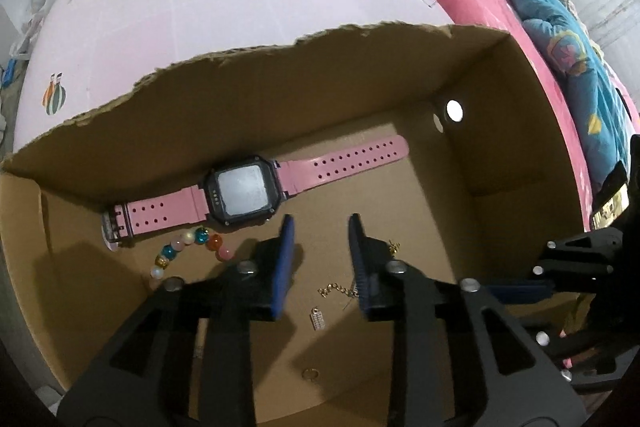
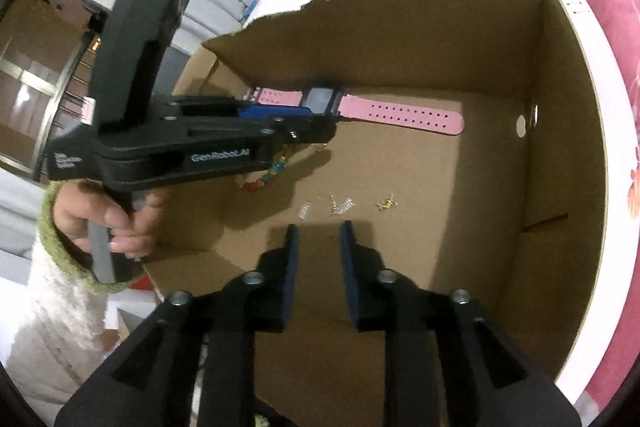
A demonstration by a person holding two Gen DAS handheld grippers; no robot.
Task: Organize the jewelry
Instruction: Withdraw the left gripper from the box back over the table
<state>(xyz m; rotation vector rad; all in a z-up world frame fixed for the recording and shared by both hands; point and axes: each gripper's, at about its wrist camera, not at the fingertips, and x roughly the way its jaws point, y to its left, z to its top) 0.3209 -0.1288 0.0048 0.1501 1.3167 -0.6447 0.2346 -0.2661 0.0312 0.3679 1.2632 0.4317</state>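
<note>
Both hand-held grippers, left (image 1: pixel 320 259) and right (image 2: pixel 319 259), gape empty; pink watch (image 1: pixel 240 193) lies flat along the box's (image 1: pixel 256 99) far wall.

Both views are strongly bent by the fisheye lens, with straight edges curving outward and a black ring closing off the corners. Light is soft indoor light from above, bright on the pink tablecloth (image 1: pixel 168 27) and dimmer inside the cardboard box (image 1: pixel 400 75), whose far wall is in shade. The left gripper (image 1: pixel 320 259) casts a dark, soft-edged shadow across the box floor, and in the right wrist view a square shadow lies ahead of the right gripper (image 2: pixel 318 247). The watch (image 1: pixel 240 193) face glares pale white. A round hole in the box wall shines as a white spot. Small pieces of jewelry are slightly blurred, and colours look a little washed out.
</note>
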